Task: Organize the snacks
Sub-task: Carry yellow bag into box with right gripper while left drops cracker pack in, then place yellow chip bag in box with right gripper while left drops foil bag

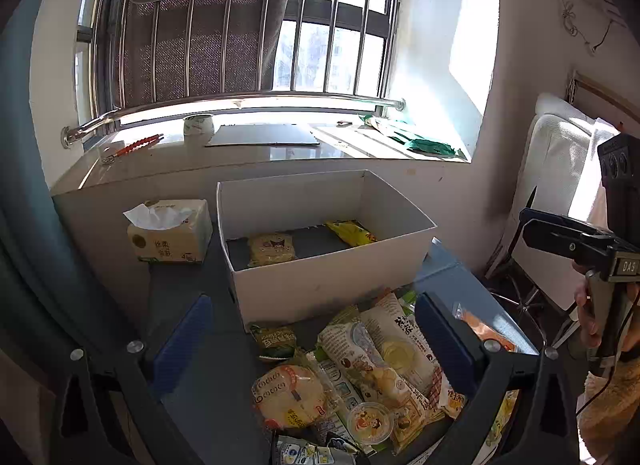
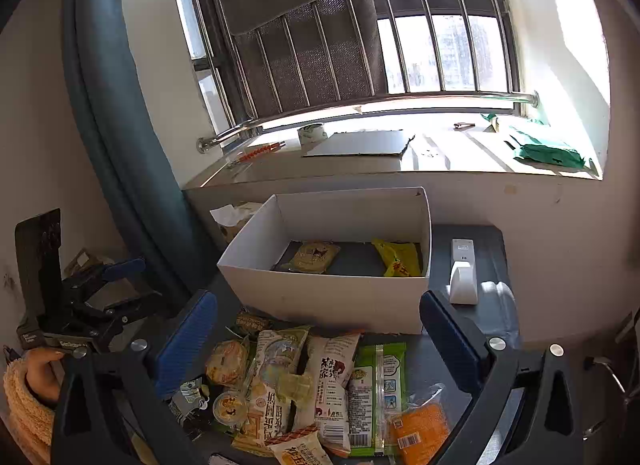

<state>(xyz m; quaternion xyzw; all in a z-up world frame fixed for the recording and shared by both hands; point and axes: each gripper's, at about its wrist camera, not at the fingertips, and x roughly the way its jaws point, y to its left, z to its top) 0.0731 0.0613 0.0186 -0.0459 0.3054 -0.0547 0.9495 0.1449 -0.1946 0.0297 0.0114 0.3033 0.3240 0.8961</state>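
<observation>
A pale tissue pack (image 1: 170, 233) with a white sheet pulled up stands on the dark worktop (image 1: 188, 297). On the sunlit windowsill (image 1: 256, 161) lie a flat grey board (image 1: 262, 135), a tape roll (image 1: 198, 125) and green plastic packets (image 1: 424, 143). A white remote control (image 2: 463, 271) rests on the worktop.

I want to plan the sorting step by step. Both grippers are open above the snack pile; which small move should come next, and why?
Probably lower the right gripper onto the white packet on top of the pile and close on it. Both grippers, the left gripper too, hold nothing, the white box has only two snacks inside, and most packets still lie on the table in front of it.
</observation>
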